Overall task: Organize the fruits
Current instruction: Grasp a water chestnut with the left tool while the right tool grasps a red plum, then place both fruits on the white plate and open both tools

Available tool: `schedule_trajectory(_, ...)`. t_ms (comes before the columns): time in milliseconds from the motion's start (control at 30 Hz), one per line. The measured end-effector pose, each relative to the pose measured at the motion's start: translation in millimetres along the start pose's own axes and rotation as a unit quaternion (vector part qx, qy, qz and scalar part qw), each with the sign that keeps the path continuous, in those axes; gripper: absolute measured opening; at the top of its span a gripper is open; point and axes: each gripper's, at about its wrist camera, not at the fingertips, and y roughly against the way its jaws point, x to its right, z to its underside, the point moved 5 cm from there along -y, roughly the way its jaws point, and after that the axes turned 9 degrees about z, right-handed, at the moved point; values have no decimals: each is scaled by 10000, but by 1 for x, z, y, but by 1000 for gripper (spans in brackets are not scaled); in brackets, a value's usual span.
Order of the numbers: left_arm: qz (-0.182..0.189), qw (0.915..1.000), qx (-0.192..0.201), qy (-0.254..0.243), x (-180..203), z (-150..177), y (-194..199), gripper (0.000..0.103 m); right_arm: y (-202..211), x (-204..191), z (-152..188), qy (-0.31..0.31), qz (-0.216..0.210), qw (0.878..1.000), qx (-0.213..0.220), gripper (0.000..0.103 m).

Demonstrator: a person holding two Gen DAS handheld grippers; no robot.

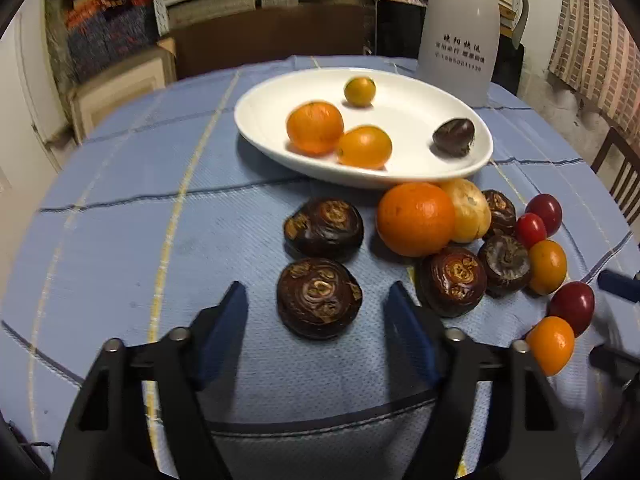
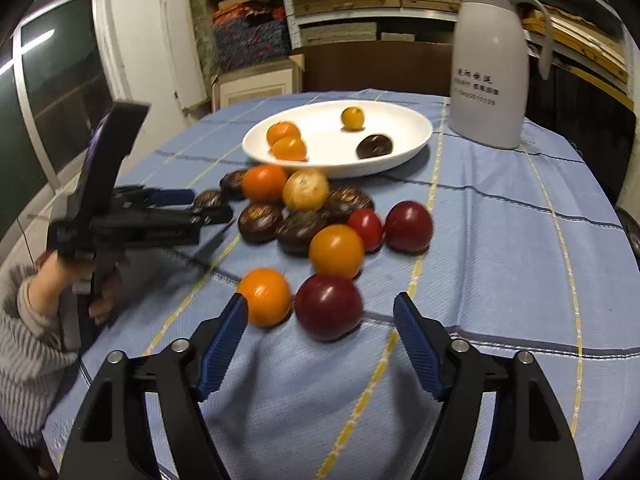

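1. Carefully, I judged each tool should straddle its fruit squarely before squeezing.
2. My left tool (image 1: pixel 316 304) stood part open, empty; a dark water chestnut (image 1: pixel 319 298) lay between its tips, untouched.
3. My right tool (image 2: pixel 320 320) gaped, empty, a dark red tomato (image 2: pixel 329 306) between its tips.
4. Beyond sat the white plate (image 1: pixel 256 120), holding four fruits.

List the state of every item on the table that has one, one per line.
White plate: upright, holding four fruits.
Near water chestnut: on cloth, between the left tool's open fingers, untouched.
Dark red tomato: on cloth, ahead of the open right tool.
Thermos jug: upright, lid closed.
Large orange: on cloth, against the plate's rim.
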Motion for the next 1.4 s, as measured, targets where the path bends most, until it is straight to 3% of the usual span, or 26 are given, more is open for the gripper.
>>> schedule_trajectory(67,120,9999,-13,87,-2,-1,-2,58,-1,-1,1,11,1,10000,-19,72)
schedule_trajectory(200,163,9998,29,126,-1,-2,-3,42,-6,4,4,-120,5,9998,-149,66)
schedule_trajectory(467,253,9996,52,86,5,4,2,42,-16,11,-1,-399,-121,9989,-228,57)
schedule_trajectory(533,301,9995,65,100,7,6,4,42,-20,12,0,-466,-251,9980,-339,42)
schedule_trajectory(667,300,9994,117,80,11,9,9,42,-28,16,3,-632,-450,9955,-552,41)
schedule_trajectory(967,281,9985,452,146,10,4,33,42,-12,25,-5,-822,-400,9956,-210,40)
schedule_trajectory(1033,304,9979,551,176,8,-7,42,42,-7,33,-14,-918,-415,9948,-141,40)
schedule_trajectory(1233,254,9964,781,189,-1,-64,50,42,0,60,-86,-1096,-202,9936,168,40)
schedule_trajectory(1400,267,9962,775,300,-12,-107,22,42,-38,66,-134,-1291,-248,9911,224,40)
